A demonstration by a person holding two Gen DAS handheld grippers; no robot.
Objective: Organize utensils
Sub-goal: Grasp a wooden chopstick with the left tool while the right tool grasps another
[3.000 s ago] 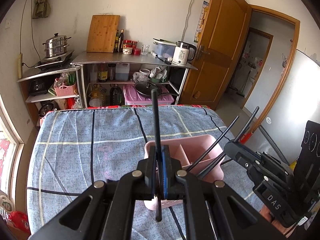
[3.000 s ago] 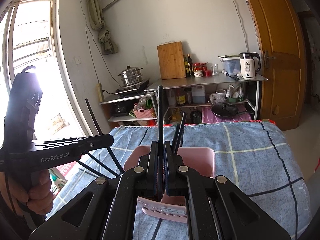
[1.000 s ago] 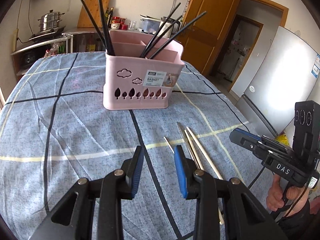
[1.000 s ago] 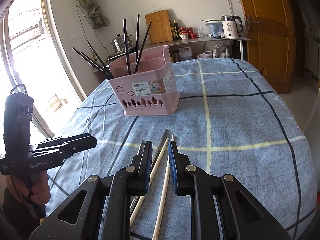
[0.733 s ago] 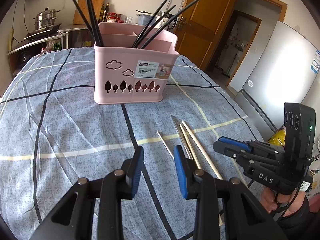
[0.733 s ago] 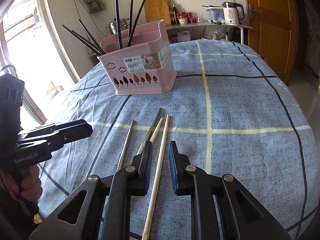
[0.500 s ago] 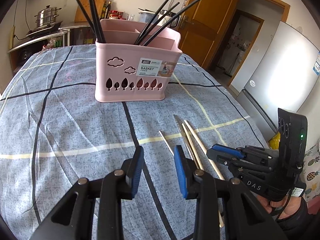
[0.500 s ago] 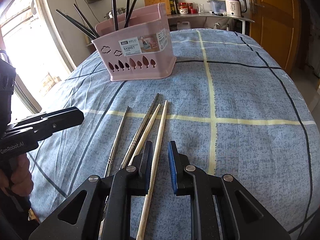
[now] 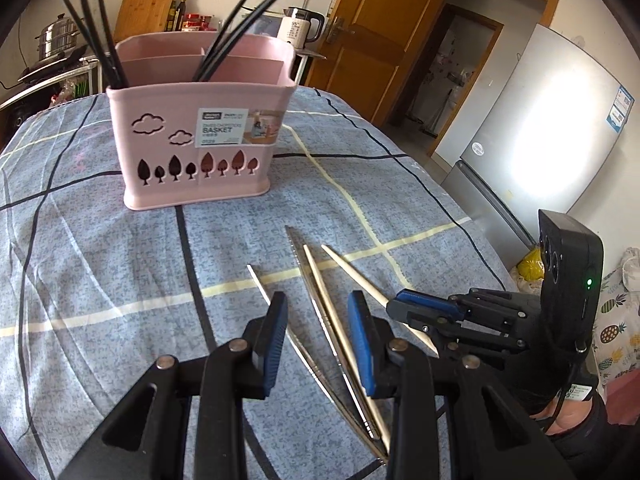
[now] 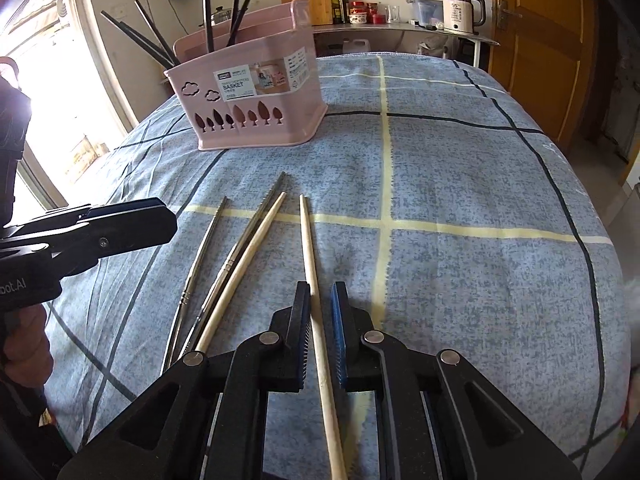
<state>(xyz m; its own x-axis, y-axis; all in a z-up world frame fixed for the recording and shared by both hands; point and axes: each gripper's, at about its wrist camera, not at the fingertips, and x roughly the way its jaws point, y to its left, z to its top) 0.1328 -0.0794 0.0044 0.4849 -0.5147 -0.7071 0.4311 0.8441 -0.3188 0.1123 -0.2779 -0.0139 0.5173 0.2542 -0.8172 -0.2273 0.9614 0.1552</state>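
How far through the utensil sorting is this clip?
Partway. Done: several black chopsticks already stand in the pink basket. In hand: the right tongs are closing around one wooden chopstick that lies on the cloth, with a gap still showing at each pad. Left: the other wooden chopstick and the metal ones lie loose; the left tongs hang open above them.

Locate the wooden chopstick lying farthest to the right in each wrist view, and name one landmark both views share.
Left wrist: wooden chopstick lies right of centre, its near end hidden behind the right gripper.
Right wrist: same chopstick runs up the lower centre, between the closing jaws.
Shared landmark: pink basket.
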